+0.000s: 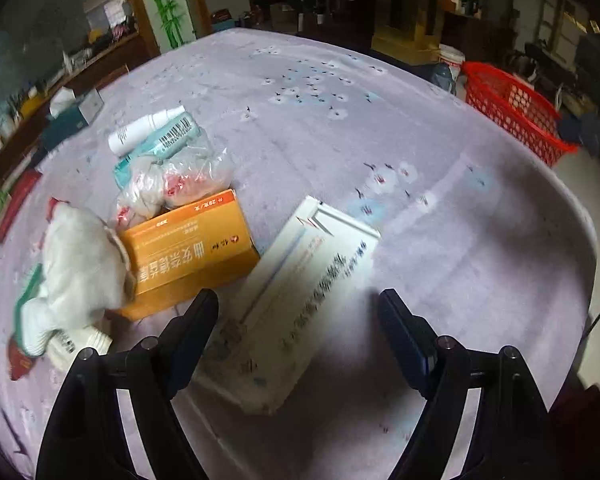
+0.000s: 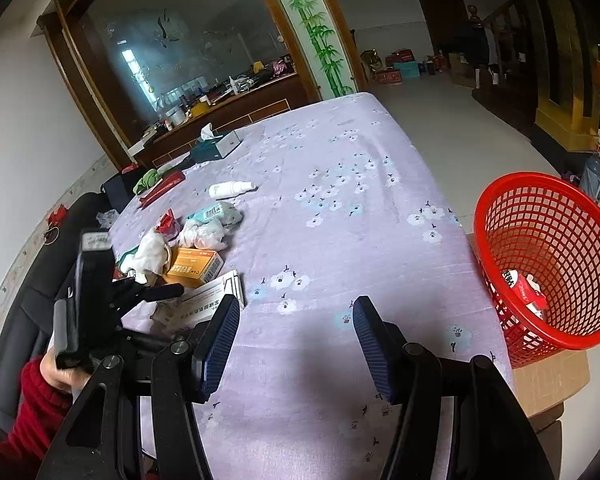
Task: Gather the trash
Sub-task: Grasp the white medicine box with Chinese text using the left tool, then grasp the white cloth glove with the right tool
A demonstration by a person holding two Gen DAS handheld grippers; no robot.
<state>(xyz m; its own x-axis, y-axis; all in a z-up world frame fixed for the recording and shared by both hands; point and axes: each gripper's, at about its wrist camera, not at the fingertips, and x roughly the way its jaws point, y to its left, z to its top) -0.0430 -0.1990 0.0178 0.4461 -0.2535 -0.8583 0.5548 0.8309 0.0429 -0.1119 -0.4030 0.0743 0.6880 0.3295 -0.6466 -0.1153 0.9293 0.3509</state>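
While the left tongs stand with their 2 fingers spread wide and nothing clamped, a long white carton lies flat between them on the lilac flowered cloth of the desk; whether either finger touches the carton cannot be told. Just to the carton's left rests an orange box with printed characters, and a crumpled white tissue lies against that box's left end. Beyond the orange box sits a clear plastic bag stuffed with white and red scraps, then a teal-and-white packet with a barcode, and a small white bottle lying on its side. A tissue box stands near the far left edge. The right tongs are likewise released, gripping nothing, above a bare stretch of cloth well apart from the litter. At the desk's right edge a red mesh basket leans tilted with its mouth toward the camera, resting on a brown cardboard surface; a red-and-white packet lies inside it. In the right wrist view, a hand in a red sleeve holds the left device at lower left.
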